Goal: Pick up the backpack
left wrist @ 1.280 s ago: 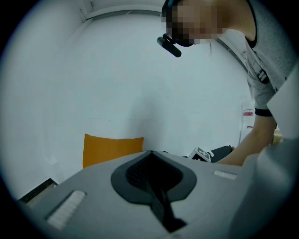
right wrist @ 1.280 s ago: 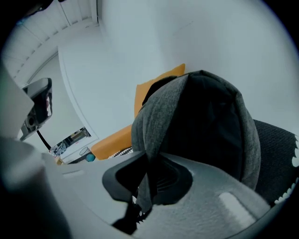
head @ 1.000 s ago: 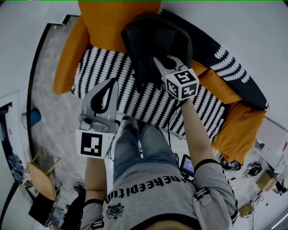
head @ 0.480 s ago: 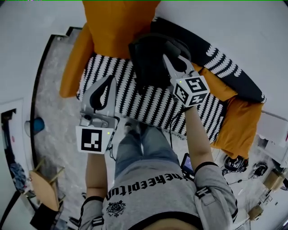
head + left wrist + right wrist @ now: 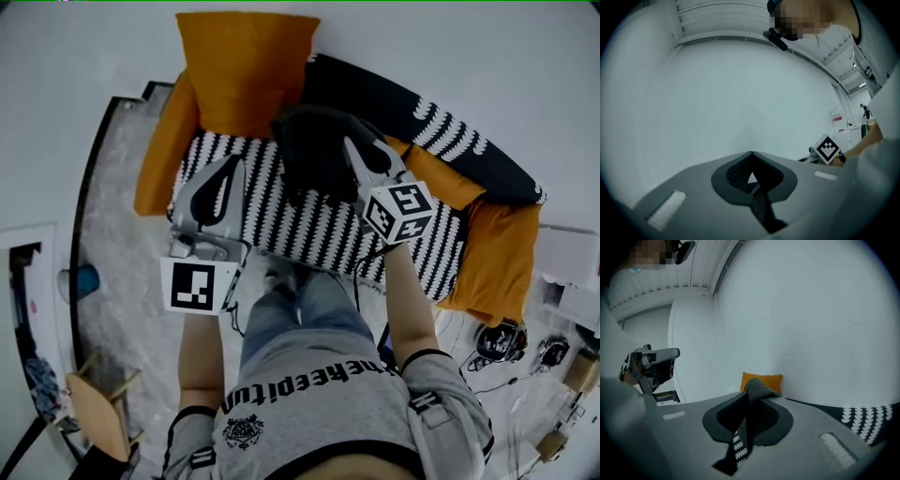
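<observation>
The black backpack (image 5: 314, 155) hangs over the sofa's black-and-white patterned seat (image 5: 309, 230), held up by its top. My right gripper (image 5: 354, 148) is shut on the backpack's dark fabric handle (image 5: 758, 389), which sticks up between the pads in the right gripper view. My left gripper (image 5: 234, 161) hovers to the left of the backpack, apart from it. In the left gripper view its jaws (image 5: 751, 155) meet at the tips with nothing held, facing a bare white wall.
The orange sofa has a big back cushion (image 5: 246, 70) and orange cushions at the right (image 5: 492, 253). A wooden chair (image 5: 94, 412) and a blue object (image 5: 84, 279) stand at the left on the floor. Cables and gear (image 5: 497, 342) lie at the right.
Both grippers have risen. The backpack came up off the sofa with the right gripper, and the sofa now looks smaller and lower.
</observation>
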{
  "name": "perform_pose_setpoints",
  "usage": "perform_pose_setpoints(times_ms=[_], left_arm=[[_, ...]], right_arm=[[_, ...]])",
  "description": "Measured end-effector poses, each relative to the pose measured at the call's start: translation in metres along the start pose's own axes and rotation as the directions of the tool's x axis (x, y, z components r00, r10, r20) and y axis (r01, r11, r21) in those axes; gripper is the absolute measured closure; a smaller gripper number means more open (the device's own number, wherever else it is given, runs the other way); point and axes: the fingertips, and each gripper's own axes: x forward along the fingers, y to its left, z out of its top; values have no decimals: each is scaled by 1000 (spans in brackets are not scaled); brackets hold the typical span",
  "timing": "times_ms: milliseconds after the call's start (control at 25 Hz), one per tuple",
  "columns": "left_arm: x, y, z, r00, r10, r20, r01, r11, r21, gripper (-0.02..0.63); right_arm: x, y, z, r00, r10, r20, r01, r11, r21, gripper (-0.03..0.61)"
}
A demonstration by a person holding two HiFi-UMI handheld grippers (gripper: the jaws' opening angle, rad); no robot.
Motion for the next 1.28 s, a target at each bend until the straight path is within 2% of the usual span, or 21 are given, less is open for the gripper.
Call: perform_pose_setpoints(times_ms=[80,240,520,800,1280], left_arm=[[-3,-3,7,1000,-8,22,8,1000,-1,595],[-13,-7,15,1000,-25,14,25,999,25,595],[-23,-17,31,997,-60,48,59,998,30,595],[-30,-31,52,986,-119,116,116,993,37,595],[-54,-49,71,972,-189,140,182,981,60,595]], right_arm=[[-8,9,0,1000,3,-1,-3,1000,-5,548],[-21,26,5,1000,1,-1,-1,999,-43,548],[-51,39,27,999,-40,29,43,994,-98,548],[-87,53,48,993,-84,78,92,991,-99,548],[-139,91,78,978,-135,161,158,977,-145,548]])
